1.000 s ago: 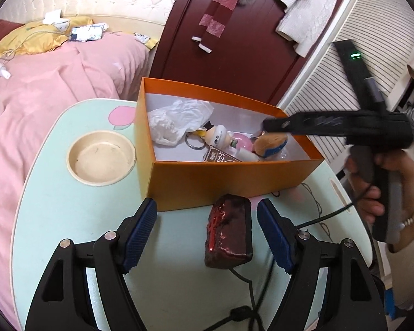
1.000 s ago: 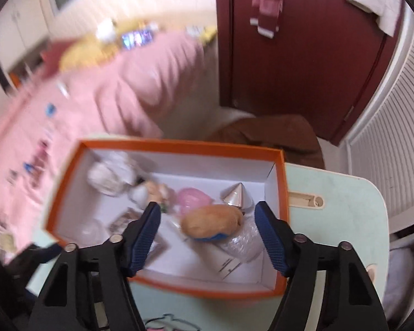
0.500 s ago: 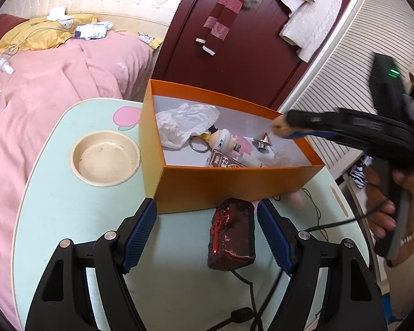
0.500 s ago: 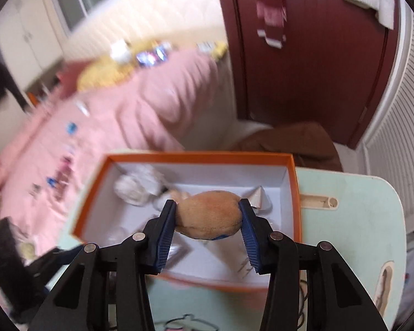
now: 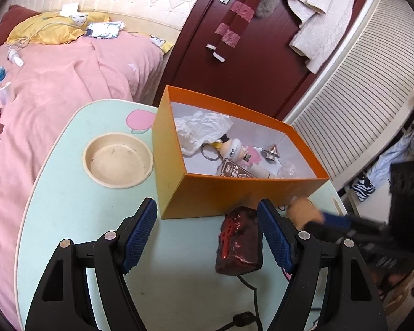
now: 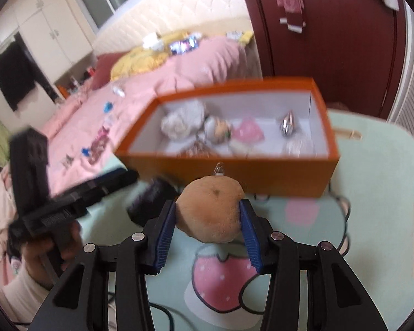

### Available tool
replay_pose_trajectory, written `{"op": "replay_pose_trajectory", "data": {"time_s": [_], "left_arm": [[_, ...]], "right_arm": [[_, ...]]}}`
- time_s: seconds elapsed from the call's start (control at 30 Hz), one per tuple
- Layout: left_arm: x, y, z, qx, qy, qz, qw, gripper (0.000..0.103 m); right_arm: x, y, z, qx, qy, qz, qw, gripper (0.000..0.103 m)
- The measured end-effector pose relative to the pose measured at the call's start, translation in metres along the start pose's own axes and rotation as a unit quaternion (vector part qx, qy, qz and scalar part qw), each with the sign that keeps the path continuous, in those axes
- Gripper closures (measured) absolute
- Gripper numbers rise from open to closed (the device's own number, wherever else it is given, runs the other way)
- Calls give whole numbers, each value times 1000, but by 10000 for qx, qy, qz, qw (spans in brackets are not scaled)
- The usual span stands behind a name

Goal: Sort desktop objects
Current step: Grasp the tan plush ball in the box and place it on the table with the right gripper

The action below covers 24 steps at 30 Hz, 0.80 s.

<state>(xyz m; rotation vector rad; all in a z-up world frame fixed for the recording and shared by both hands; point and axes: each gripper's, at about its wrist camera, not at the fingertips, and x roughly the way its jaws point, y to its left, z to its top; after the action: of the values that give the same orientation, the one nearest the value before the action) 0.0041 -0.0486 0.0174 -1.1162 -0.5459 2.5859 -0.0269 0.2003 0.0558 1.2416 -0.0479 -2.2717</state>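
Gripping a tan plush toy between its pads, the right gripper holds it above the table, on the near side of the orange box. The left gripper has its fingers apart, empty; a dark red block lies just ahead between them, long axis pointing away, nearer the right-hand finger.

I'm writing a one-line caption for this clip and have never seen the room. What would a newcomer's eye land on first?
First the bright orange box in the middle of the pale green table, open and holding odds and ends. Next the tan plush toy clamped in the right gripper, out in front of the box above the table. Then the dark red block lying between the open fingers of the left gripper.
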Motion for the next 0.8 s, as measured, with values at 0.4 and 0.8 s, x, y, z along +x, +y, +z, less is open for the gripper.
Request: {"op": "replay_pose_trajectory", "data": {"time_s": [0.4,0.8], "left_arm": [[-3,-1,0,115,-71,57,9999,28],[-21,-23,39,798,-463,510,9944,28]], "right_arm": [[17,6,-17,-344,256,-233,9988,39],[-11,-30,-11,316,-397,-104,9987,33]]}}
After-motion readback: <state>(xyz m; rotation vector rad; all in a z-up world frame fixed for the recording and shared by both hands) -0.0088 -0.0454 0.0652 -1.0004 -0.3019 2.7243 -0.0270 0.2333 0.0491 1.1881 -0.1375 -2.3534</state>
